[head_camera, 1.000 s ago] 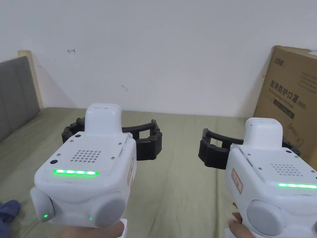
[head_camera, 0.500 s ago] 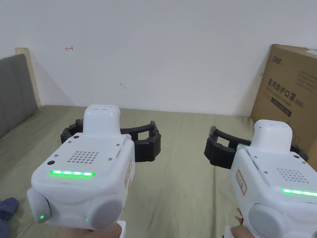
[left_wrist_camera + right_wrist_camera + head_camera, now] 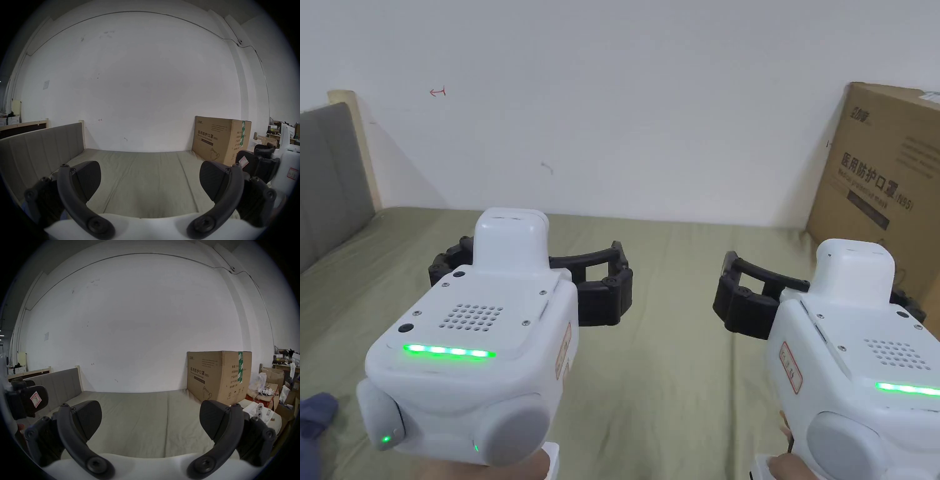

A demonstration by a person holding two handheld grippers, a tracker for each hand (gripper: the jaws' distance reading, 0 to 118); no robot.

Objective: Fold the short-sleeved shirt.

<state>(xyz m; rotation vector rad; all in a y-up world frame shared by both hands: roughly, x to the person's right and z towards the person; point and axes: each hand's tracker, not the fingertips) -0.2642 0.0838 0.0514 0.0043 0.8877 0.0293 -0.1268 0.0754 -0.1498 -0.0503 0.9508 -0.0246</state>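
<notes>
Although the task was folding, no fold had been made: the only cloth that could be the shirt (image 3: pixel 315 417) was a dark blue bunch at the near left edge of the bed (image 3: pixel 650 375), cut off by the frame, too little showing to confirm the garment or its sleeves. All steps judged still to do: fetch, spread flat, fold. The left gripper (image 3: pixel 150 178) hovered over the olive sheet, jaws spread wide, nothing between them. The right gripper (image 3: pixel 150 418), just beside it to the right, was likewise wide open and empty. Both pointed toward the far wall (image 3: pixel 625 94). Grey headboard (image 3: pixel 328 175) at left; box (image 3: pixel 887 187) at far right.
</notes>
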